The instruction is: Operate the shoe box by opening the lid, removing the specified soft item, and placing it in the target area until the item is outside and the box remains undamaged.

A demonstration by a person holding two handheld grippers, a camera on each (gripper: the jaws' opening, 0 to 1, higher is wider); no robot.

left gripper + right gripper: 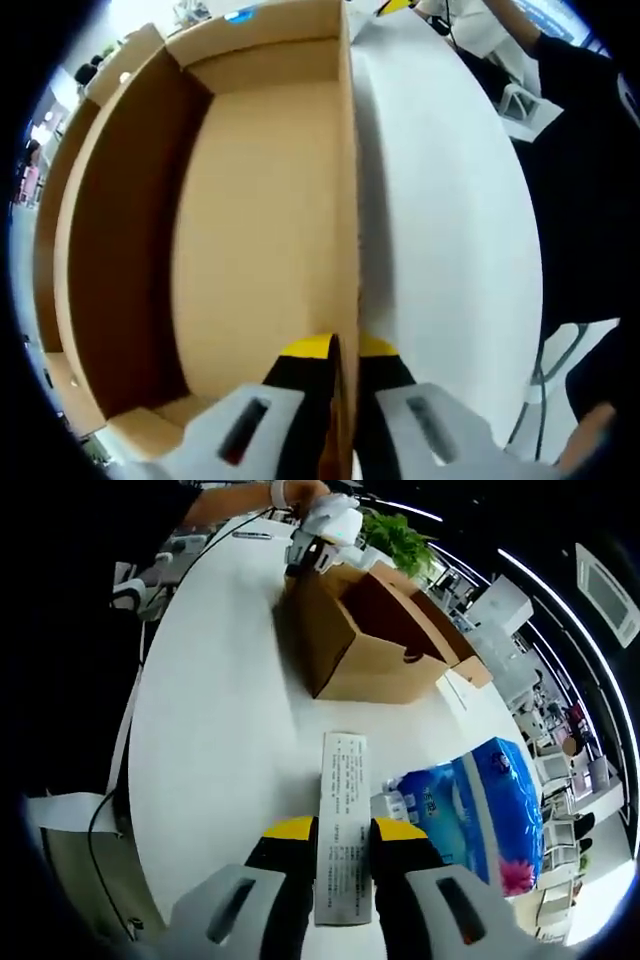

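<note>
While the left gripper (343,365) clamps its yellow-tipped jaws on one wall of the brown cardboard shoe box (250,220), we look down into the box's bare interior from the left gripper view; the wall edge runs up between the two jaws, one inside the box and one outside. The round white table (450,230) spreads beside that gripped wall. In the right gripper view we see the same box standing open on the table, with the left gripper at its far corner and a person's hand (300,492) behind it. A cardboard flap, probably the lid (455,660), lies folded out along the box's far side, though the fisheye bend makes that hard to confirm.

Near the box, on its side toward the right gripper (342,845), lies a long white printed paper slip (340,820), its near end passing between our right jaws. The jaws stand close on either side of it, and we cannot tell whether they pinch it. Just beside the slip, away from the table edge, rests the blue soft tissue pack (480,810), outside the box and well apart from it. Green leaves of a plant (400,540) show beyond the box.
</note>
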